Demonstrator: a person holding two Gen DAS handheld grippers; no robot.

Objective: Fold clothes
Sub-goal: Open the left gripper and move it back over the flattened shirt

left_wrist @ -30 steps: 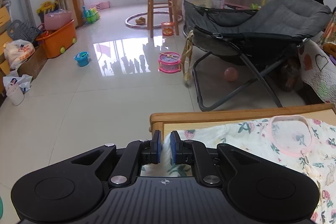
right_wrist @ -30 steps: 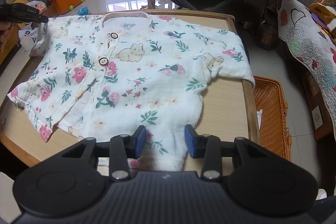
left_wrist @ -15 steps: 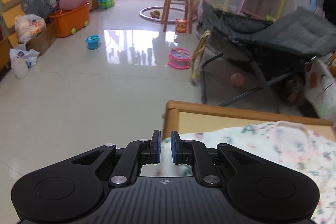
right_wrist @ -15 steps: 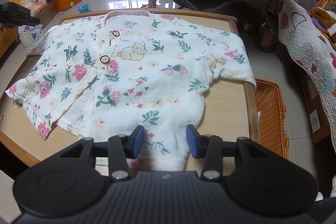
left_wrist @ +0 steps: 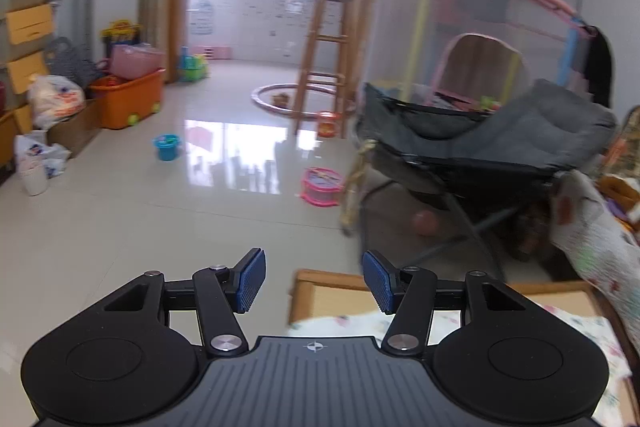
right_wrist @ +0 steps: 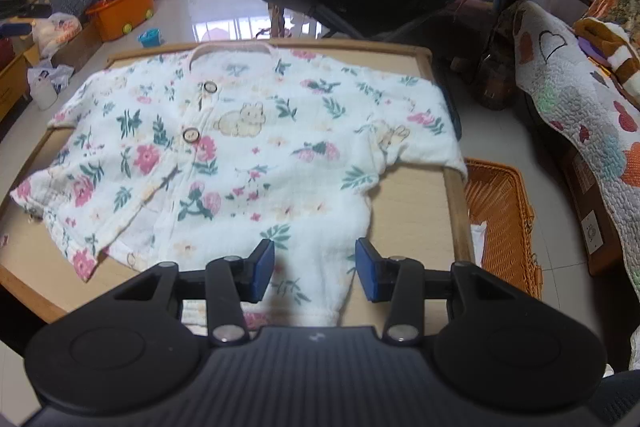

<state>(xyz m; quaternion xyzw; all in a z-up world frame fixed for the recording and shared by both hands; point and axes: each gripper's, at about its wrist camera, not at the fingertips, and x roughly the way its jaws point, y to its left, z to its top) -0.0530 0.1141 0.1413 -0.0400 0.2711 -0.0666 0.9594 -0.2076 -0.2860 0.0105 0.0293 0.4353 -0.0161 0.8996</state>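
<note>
A: Where is the floral shirt (right_wrist: 240, 155)?

B: Spread flat, front up, on the wooden worktop (right_wrist: 412, 203), its pink collar toward the far edge. One sleeve hangs a little over the worktop's edge on the side of the orange wicker basket (right_wrist: 504, 219), which stands on the floor just beside that edge.

A: How does the right gripper (right_wrist: 315, 270) sit?

B: It is held low at the worktop's near edge and points along the shirt toward the collar. Its jaws stand wide apart, with the shirt's bottom hem lying between the blue pads (right_wrist: 264, 269). Whether the pads touch the cloth I cannot tell; they clamp nothing.

A: And the left gripper (left_wrist: 314, 281)?

B: It is held level above a corner of the worktop (left_wrist: 320, 297), pointing out over the tiled floor (left_wrist: 160, 219) toward the grey folding chair (left_wrist: 500, 147). Its jaws are wide apart too, with nothing between them. A strip of the shirt (left_wrist: 348, 323) shows blurred under it.
</note>
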